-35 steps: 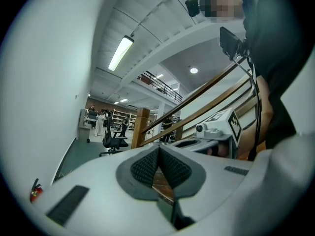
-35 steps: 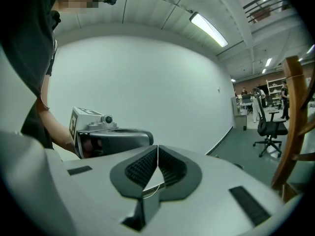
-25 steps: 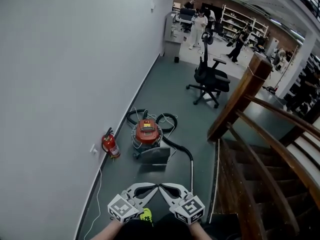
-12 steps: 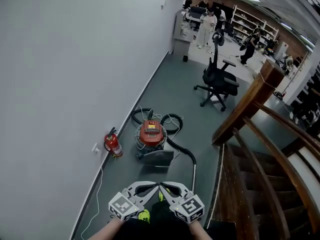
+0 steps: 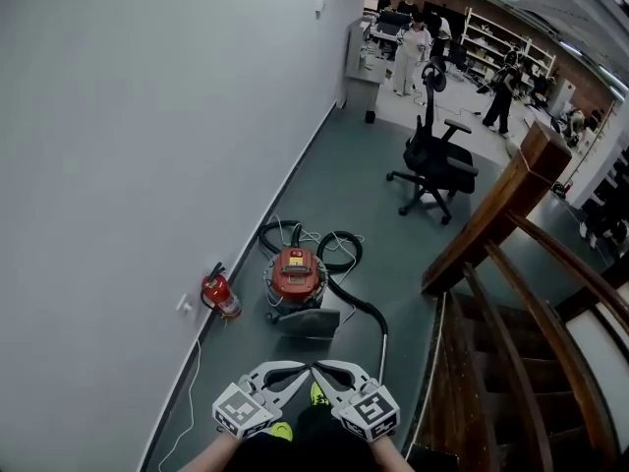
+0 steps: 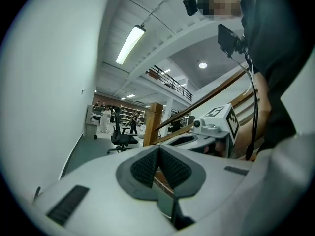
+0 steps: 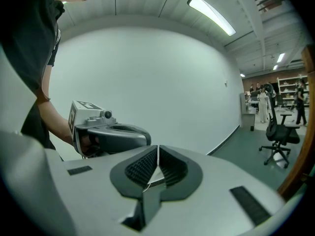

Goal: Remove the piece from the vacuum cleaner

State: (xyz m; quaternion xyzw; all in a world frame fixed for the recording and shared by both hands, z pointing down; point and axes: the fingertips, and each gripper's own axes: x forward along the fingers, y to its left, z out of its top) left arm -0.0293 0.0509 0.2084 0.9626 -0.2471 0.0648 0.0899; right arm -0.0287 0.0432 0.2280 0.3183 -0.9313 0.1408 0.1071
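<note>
A red-topped canister vacuum cleaner (image 5: 297,273) stands on the grey floor by the white wall, with a black hose (image 5: 346,293) looped behind it and running to a metal wand (image 5: 381,347). A flat grey piece (image 5: 312,321) lies at its front. Both grippers are held low at the bottom of the head view, well short of the vacuum. My left gripper (image 5: 307,370) and right gripper (image 5: 316,370) point their tips at each other, both shut and empty. The left gripper's pads (image 6: 158,165) meet, as do the right gripper's pads (image 7: 157,166).
A red fire extinguisher (image 5: 220,294) stands against the wall left of the vacuum. A wooden stair rail (image 5: 491,224) and steps run down the right side. A black office chair (image 5: 432,160) stands farther along the corridor, with people beyond it.
The view has shifted forward along the corridor; the vacuum now sits a little lower and nearer in the head view. Both grippers stay shut, side by side.
</note>
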